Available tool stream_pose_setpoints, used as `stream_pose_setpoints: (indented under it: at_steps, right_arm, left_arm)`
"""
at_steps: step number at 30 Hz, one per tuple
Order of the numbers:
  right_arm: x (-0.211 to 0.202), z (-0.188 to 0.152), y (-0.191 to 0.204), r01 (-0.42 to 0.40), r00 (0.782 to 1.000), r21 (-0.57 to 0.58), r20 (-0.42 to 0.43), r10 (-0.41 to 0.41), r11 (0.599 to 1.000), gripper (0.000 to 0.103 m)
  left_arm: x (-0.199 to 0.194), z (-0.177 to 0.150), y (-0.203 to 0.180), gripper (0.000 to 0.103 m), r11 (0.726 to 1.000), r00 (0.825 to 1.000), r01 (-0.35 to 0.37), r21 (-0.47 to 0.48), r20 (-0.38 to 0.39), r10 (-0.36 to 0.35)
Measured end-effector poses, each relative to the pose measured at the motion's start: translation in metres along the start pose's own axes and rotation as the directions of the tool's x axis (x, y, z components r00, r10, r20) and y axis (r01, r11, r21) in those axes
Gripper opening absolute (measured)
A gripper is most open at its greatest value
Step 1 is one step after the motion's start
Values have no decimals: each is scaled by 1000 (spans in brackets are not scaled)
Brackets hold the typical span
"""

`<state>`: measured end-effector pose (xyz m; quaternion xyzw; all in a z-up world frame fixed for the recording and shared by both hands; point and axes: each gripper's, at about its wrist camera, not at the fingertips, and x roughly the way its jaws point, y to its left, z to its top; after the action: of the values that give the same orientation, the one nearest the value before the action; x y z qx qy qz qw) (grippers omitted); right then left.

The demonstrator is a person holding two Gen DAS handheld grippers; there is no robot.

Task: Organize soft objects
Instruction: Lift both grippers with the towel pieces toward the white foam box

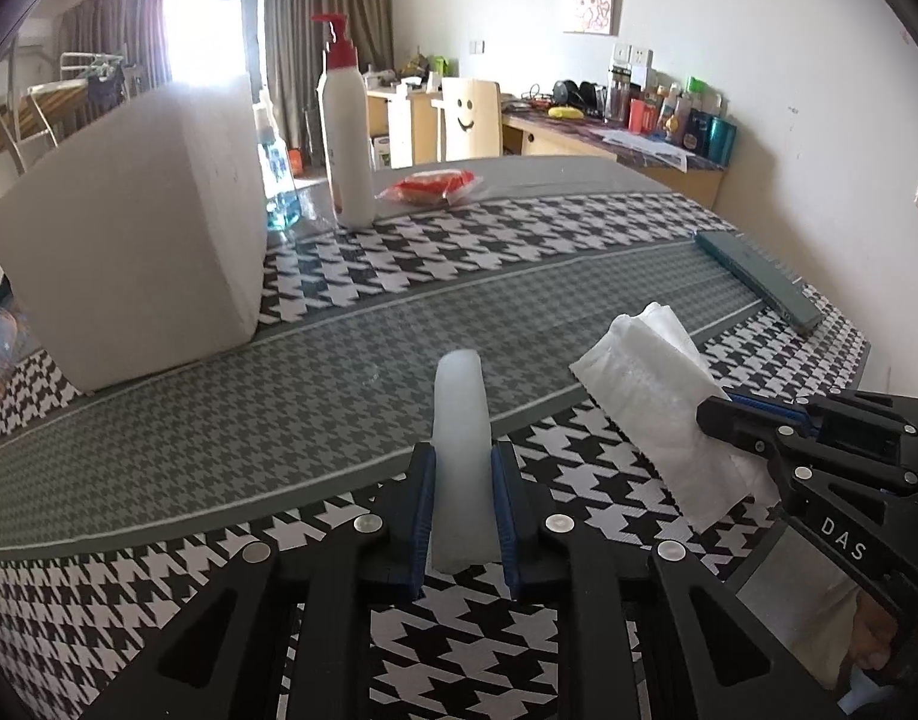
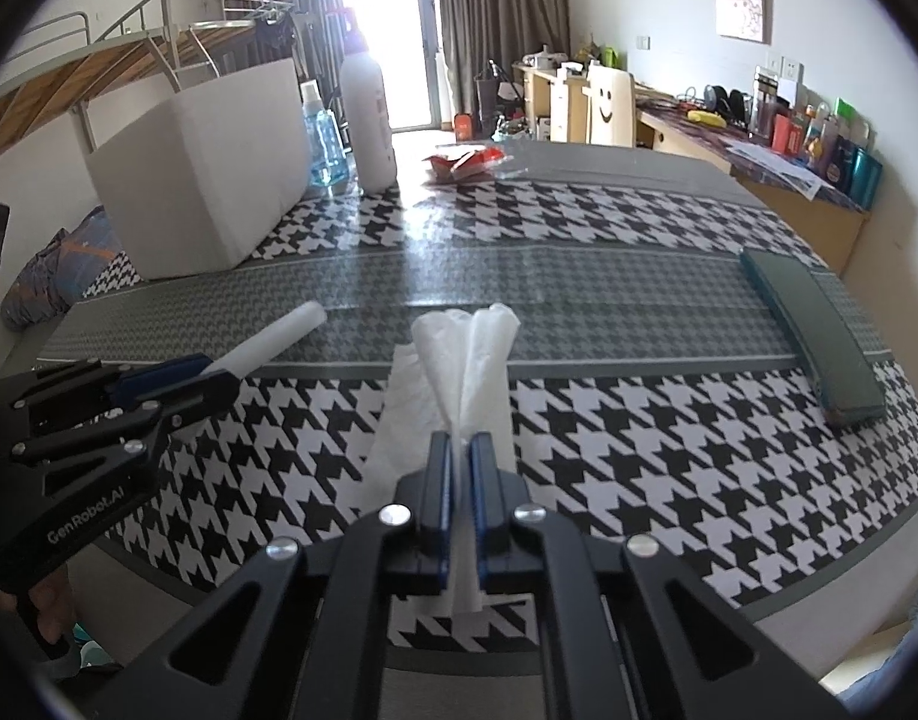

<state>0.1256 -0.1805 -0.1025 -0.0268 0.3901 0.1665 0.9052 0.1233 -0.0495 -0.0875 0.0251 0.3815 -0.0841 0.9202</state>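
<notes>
Above the tabletop (image 1: 219,432), the left hand-held gripper (image 1: 464,516) clamps a foam stick (image 1: 461,450); the right hand-held gripper (image 2: 459,492) pinches a tissue (image 2: 465,372).

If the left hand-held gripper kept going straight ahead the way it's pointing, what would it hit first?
The left hand-held gripper, shut on a foam strip, points across bare table. The way looks free at first; the lotion bottle and red packet stand far ahead, though depth is unclear.

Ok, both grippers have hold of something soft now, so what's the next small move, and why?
Probably carry the foam strip, clamped in the left gripper, toward the white bin at the table's far left. The right gripper pinches the white tissue, which partly drapes on the table, so it can follow after.
</notes>
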Motion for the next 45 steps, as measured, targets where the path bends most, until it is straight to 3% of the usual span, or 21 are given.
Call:
stream_pose_setpoints:
  at_steps: [45]
  right_arm:
    - [-35,48,8,-34,983,-31,178,39,999,9]
  left_arm:
    - [-49,36,16,20,1000,984,11,9,179,-12]
